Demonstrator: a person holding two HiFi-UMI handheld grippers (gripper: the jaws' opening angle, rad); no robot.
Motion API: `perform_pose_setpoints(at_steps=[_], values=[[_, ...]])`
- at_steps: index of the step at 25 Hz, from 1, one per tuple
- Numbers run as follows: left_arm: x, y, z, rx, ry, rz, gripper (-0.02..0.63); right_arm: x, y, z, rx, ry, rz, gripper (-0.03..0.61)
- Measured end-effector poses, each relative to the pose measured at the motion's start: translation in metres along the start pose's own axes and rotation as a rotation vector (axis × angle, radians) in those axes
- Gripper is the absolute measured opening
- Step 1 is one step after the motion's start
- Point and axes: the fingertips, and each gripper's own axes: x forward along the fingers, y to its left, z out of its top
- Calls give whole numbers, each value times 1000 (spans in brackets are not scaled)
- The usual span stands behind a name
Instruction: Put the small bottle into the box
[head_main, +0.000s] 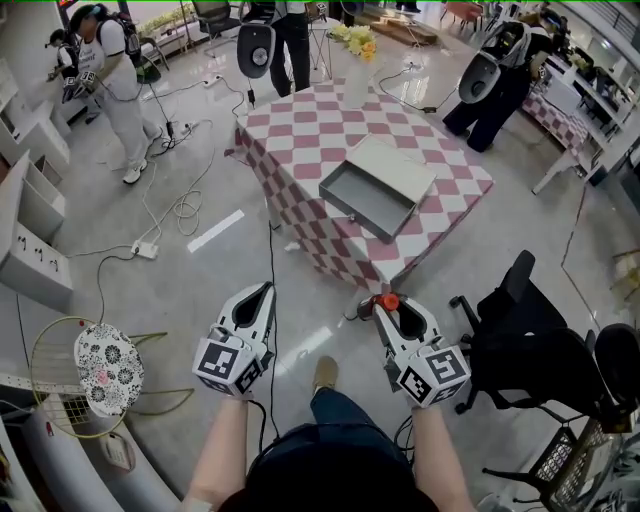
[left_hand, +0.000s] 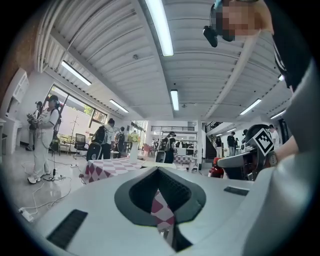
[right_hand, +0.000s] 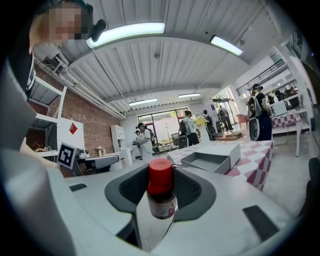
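The small bottle (head_main: 388, 301), brown glass with a red cap, stands upright between the jaws of my right gripper (head_main: 385, 306), which is shut on it. In the right gripper view the bottle (right_hand: 161, 192) fills the middle of the right gripper (right_hand: 160, 202). The grey open box (head_main: 375, 185) lies on the pink-and-white checked table (head_main: 300, 130), well ahead of both grippers; the right gripper view shows the box (right_hand: 210, 161) beyond the bottle. My left gripper (head_main: 262, 295) is held level beside the right one. Its jaws (left_hand: 162, 202) stand a narrow slit apart with nothing between them.
A white vase of yellow flowers (head_main: 357, 70) stands at the table's far edge. A black office chair (head_main: 530, 330) is close on my right. Cables (head_main: 175, 205) trail over the floor on the left, near white shelves (head_main: 30, 220). Several people stand around the room.
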Motion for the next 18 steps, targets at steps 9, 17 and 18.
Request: perform_pose_setpoints(at_steps=[9,17,18], values=[[58,29,-8,4,10,-29,-5,51,-35,4,10,28,3,148],[103,52,-4,-1,17,-32,-5,91,-60,17,2,36,26,147],[108,55,-4,-5,19,-28,-5,96,-64,19,1,36,29,149]])
